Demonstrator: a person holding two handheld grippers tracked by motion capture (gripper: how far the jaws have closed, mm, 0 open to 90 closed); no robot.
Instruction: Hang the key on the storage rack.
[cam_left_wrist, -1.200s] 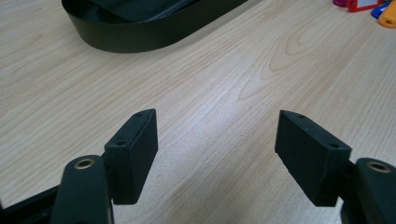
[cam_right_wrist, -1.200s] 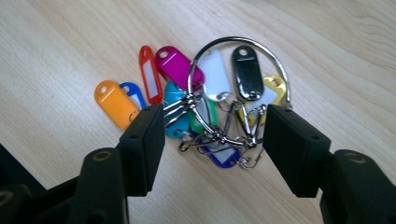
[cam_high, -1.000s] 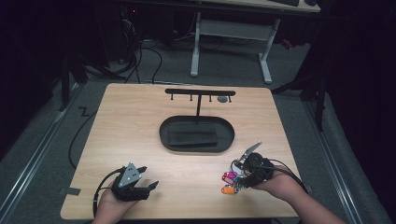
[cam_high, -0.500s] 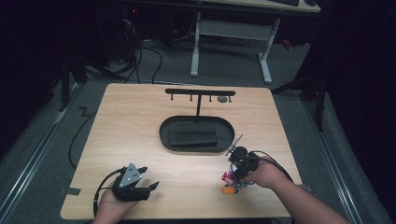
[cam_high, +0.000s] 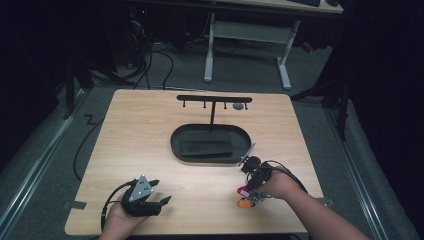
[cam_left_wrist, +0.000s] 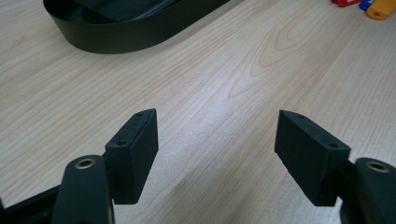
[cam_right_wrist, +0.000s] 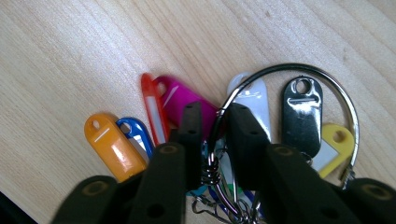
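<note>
One wire key ring (cam_right_wrist: 299, 74) carrying seven coloured key tags (cam_right_wrist: 112, 147), pinched by right gripper (cam_right_wrist: 215, 116); left gripper (cam_left_wrist: 215, 140) released, black oval tray (cam_high: 210, 144) beyond

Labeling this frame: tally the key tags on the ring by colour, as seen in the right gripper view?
Orange tag: 1
Blue tag: 1
Red tag: 1
Magenta tag: 1
White tag: 1
Black tag: 1
Yellow tag: 1
Total: 7 visible; others may sit hidden under the right gripper, whose jaws straddle the wire ring.

Claw (cam_left_wrist: 216, 156) gapes over table (cam_left_wrist: 233, 84); tray (cam_left_wrist: 130, 32) beyond
</note>
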